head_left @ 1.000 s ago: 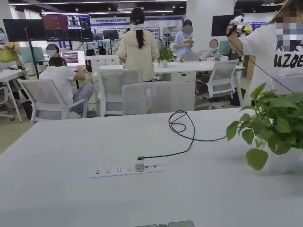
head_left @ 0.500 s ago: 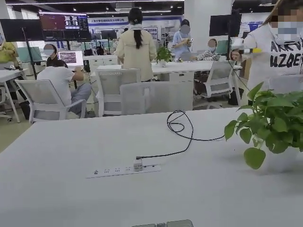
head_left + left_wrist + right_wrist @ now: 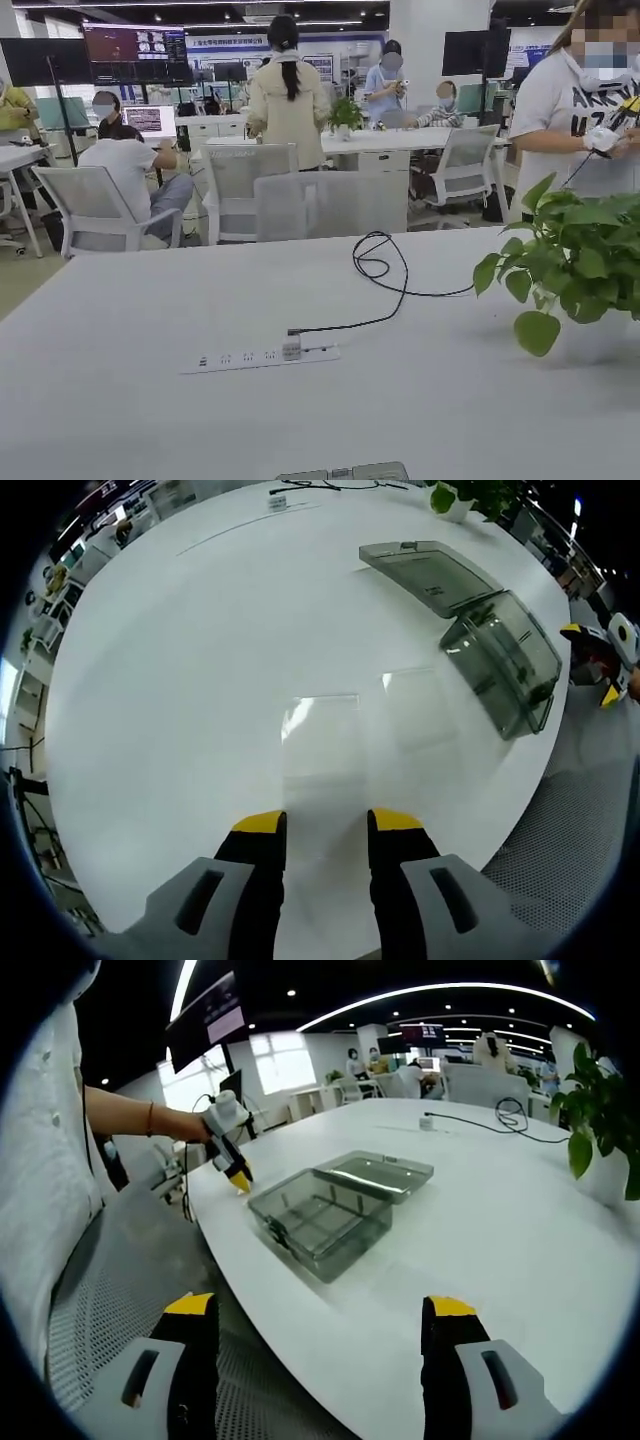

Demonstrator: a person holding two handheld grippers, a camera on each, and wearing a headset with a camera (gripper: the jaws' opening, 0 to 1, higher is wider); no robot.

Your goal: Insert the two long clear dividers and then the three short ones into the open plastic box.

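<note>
Desk [image 3: 120, 400]: stretching white and broad through all three views, curving at its near edge, carrying every item listed below.

Plastic box [image 3: 320, 1222]: sitting close to that near edge, smoky-clear, standing open. Lid [image 3: 378, 1173] lying swung back flat on the desk just behind it, touching along one long side. Interior reading too dim to tell what is resting inside.

Mesh chair [image 3: 130, 1280]: showing as grey netting beside the desk edge, under the right gripper view.

Potted plant [image 3: 575, 265]: standing on the desk at the right of the head view, well apart from the box, leaves hanging over the surface.

Clear dividers [image 3: 322, 730]: lying flat on the desk just ahead of the left gripper [image 3: 325, 825], beside the box and apart from it. Showing as faint glossy rectangles; number not being readable.

Left gripper: hovering above the desk, pointing down at the dividers, jaws standing a narrow gap apart, gripping nothing. Also appearing in the right gripper view, held in a hand near the desk edge, to the left of the box.

Right gripper [image 3: 320, 1310]: hanging off the desk edge over the chair mesh, jaws spread wide, holding nothing, facing the box farther ahead.

Power strip [image 3: 262, 357]: lying mid-desk in the head view.

Black cable [image 3: 385, 275]: running from the strip, looping once, trailing toward the plant.
</note>
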